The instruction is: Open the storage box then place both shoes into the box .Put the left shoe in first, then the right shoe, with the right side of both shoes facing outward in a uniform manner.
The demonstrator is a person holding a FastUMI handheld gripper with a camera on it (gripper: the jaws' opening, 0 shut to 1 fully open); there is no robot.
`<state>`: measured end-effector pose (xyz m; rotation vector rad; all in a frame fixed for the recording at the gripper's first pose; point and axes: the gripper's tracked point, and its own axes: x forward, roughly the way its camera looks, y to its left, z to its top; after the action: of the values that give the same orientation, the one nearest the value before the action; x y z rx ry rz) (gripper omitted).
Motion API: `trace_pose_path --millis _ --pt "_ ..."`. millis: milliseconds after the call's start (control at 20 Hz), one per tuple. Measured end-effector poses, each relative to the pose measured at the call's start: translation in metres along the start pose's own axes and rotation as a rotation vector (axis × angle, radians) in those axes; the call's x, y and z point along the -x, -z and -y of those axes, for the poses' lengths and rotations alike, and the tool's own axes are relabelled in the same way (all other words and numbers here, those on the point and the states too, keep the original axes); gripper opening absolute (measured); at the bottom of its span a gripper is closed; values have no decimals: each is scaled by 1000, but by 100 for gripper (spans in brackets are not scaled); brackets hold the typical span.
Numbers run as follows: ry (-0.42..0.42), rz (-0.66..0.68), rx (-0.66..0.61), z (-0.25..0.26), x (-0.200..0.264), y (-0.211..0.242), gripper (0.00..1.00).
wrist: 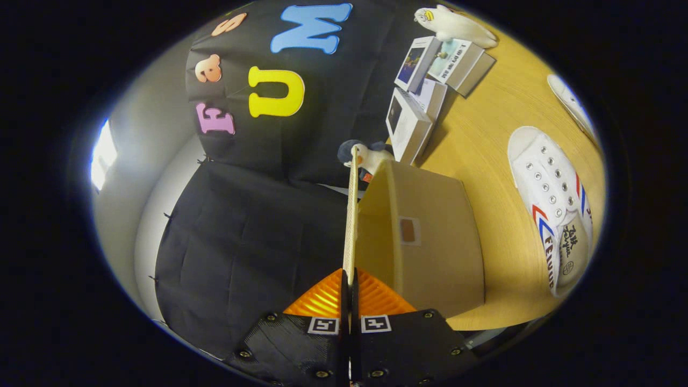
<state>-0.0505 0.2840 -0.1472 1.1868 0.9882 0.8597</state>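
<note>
My gripper [349, 282] is shut on the thin cream lid [351, 215] of the storage box, which I see edge-on running straight ahead from between the fingers. The beige box body [430, 242] sits just to the right of the lid on the wooden table [484, 134], its side carrying a small label. Beyond the box to the right lies a white canvas shoe [553, 209] with red and blue stripes, its opening toward me. A second white shoe [572, 102] lies farther off, partly cut off.
Several white boxes and books [416, 102] are stacked on the table beyond the storage box. A white plush toy [457, 24] rests on top of them. A small dark-and-white plush [363, 155] sits past the lid's far end. The black cloth wall hangs to the left.
</note>
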Motion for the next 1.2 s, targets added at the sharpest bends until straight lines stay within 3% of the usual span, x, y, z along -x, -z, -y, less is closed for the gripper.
trace_pose_path --millis 550,1000,1050,1150,1200 --pt "-53 -74 269 -123 -67 25 1" --pt "-53 -116 443 -159 -145 84 2" --pt "-53 -126 461 -159 -153 90 11" --pt "-57 -135 521 -162 -162 99 18" --pt "-55 -133 558 -161 -168 100 30"
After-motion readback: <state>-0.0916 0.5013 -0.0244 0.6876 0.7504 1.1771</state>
